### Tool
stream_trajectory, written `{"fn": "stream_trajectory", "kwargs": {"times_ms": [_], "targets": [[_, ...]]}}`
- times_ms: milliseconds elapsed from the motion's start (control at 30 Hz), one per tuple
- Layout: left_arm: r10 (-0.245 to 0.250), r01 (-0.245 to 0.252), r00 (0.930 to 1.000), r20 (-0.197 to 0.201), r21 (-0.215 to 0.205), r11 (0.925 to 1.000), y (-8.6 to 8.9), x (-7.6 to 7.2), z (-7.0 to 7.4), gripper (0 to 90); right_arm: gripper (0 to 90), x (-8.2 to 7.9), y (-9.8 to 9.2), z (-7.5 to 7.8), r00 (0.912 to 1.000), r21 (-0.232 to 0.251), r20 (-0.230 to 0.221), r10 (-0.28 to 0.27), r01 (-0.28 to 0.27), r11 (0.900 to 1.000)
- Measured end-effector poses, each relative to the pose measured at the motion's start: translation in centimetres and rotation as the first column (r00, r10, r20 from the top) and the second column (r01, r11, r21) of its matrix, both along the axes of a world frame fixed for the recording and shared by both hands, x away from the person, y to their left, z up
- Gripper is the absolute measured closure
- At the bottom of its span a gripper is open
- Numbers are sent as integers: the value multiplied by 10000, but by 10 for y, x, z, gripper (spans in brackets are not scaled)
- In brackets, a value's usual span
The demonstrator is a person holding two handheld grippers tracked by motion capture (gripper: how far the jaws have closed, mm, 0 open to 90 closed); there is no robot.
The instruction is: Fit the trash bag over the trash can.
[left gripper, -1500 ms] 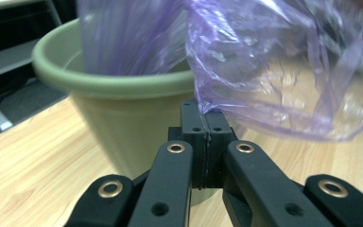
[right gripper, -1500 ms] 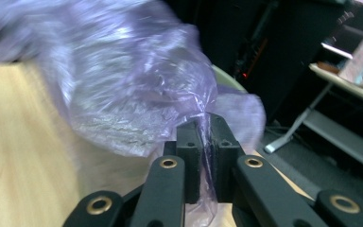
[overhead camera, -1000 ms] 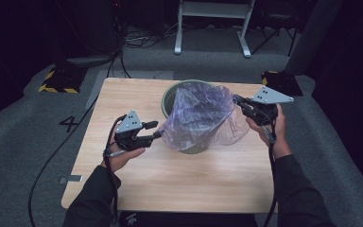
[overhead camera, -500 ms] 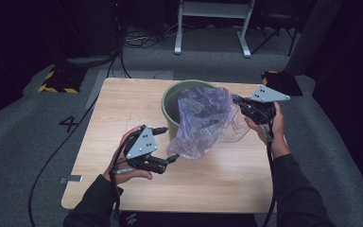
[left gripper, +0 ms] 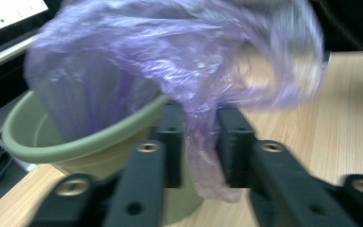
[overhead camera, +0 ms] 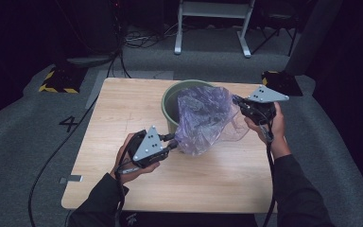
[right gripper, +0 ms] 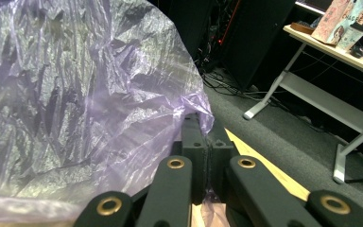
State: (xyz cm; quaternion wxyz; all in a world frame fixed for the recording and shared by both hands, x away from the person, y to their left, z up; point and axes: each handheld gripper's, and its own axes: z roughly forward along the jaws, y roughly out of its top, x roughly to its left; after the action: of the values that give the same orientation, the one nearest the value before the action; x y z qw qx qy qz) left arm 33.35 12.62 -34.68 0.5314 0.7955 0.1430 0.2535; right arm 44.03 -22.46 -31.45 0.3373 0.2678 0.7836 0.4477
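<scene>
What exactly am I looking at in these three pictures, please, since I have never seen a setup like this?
A person sits at a wooden table and holds a hand-operated two-jaw tool in each hand. One camera looks down from above; the other two ride on the tools and look along their black jaws. On the table stands a green bucket with a thin purple plastic bag draped over it. The right gripper is shut on an edge of the bag. The left gripper has a strip of the bag between its jaws, which have just been closing; a gap remains, so whether they pinch it is unclear.
</scene>
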Motion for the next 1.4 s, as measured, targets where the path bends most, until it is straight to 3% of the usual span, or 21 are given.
{"fn": "stream_trajectory", "kwargs": {"times_ms": [100,200,300,500,633,733,967,1033,1067,1133,1167,1233,1267,1400], "targets": [[219,-242,9994,-262,-890,9957,11,13,2,871,900,3,0,-1,10000,-69,-40,-2,2,10000],[658,-738,9954,-699,-1189,9902,20,30,-1,888,900,8,-1,-3,9998,-47,-187,2,-3,10000],[954,-1192,9859,-1375,-1769,9770,30,50,-7,891,899,17,-2,-7,9990,29,-450,20,-19,10000],[1373,-1911,9643,-2266,-2358,9528,45,79,-19,892,899,35,-2,-14,9967,131,-786,-201,212,9997],[1559,-2238,9517,-2645,-2499,9421,52,91,-27,892,899,45,-1,-19,9952,-71,-893,-407,403,9992],[1748,-2488,9415,-2880,-2446,9372,55,98,-32,892,898,51,-2,-21,9940,49,-990,-471,478,9988],[2061,-2799,9269,-3136,-2119,9364,61,104,-40,869,899,63,-1,-26,9898,139,-1283,-619,642,9978],[1917,-2619,9310,-3106,-2025,9436,62,102,-41,746,899,63,0,-26,9897,133,-1297,-602,625,9980],[1955,-2601,9327,-3032,-1897,9468,61,100,-41,635,899,63,1,-26,9900,99,-1277,-602,620,9980],[2359,-2857,9332,-2709,-1617,9446,61,92,-38,493,899,61,0,-25,9912,140,-1206,-554,575,9982],[2273,-2733,9398,-2550,-1620,9482,62,88,-36,407,899,60,0,-23,9920,152,-1147,-537,558,9983],[2368,-2697,9474,-2154,-1386,9529,63,78,-33,310,899,57,-1,-20,9926,177,-1103,-513,536,9984],[2259,-2541,9523,-2050,-1236,9592,64,74,-30,252,899,56,-1,-19,9928,171,-1078,-514,536,9984],[2202,-2345,9644,-1462,-887,9681,66,58,-25,196,899,53,-1,-16,9935,126,-1031,-484,500,9987]]}}
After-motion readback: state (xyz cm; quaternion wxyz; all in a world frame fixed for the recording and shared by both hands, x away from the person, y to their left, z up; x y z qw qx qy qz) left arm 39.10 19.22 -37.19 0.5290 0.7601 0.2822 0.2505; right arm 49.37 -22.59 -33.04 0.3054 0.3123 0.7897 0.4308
